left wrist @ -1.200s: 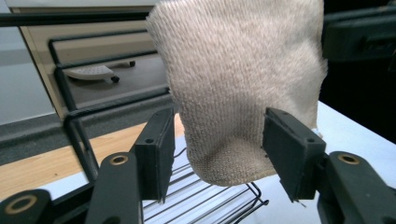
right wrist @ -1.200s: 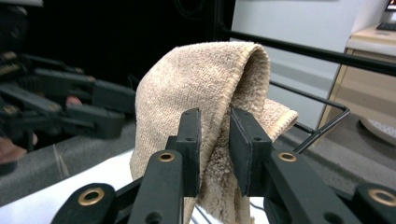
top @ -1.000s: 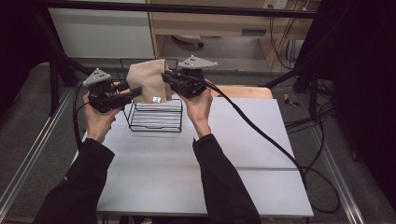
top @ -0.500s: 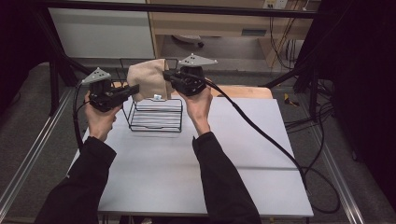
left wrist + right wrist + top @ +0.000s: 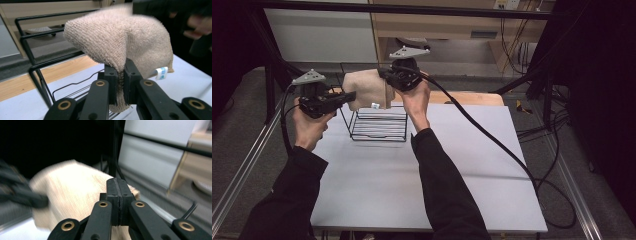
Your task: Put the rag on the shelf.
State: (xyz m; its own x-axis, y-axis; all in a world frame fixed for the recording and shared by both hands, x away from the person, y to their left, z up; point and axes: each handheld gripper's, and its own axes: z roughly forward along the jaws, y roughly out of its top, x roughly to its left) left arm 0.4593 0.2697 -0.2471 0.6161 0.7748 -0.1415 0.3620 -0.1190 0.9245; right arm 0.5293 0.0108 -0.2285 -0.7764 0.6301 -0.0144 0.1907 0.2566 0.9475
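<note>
Beige fuzzy towel (image 5: 120,40), seemingly folded

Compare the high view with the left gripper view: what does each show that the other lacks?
High view alone: both forearms, the whole white table and the right tongs at the towel's far corner. Left gripper view alone: the left tongs shut on a towel fold, seen close, and the weave of the cloth. Both: the beige towel with its small label, held above the black wire basket.

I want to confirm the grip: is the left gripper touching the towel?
Touching. In the left gripper view, the left gripper pinches a fold of the towel.
</note>
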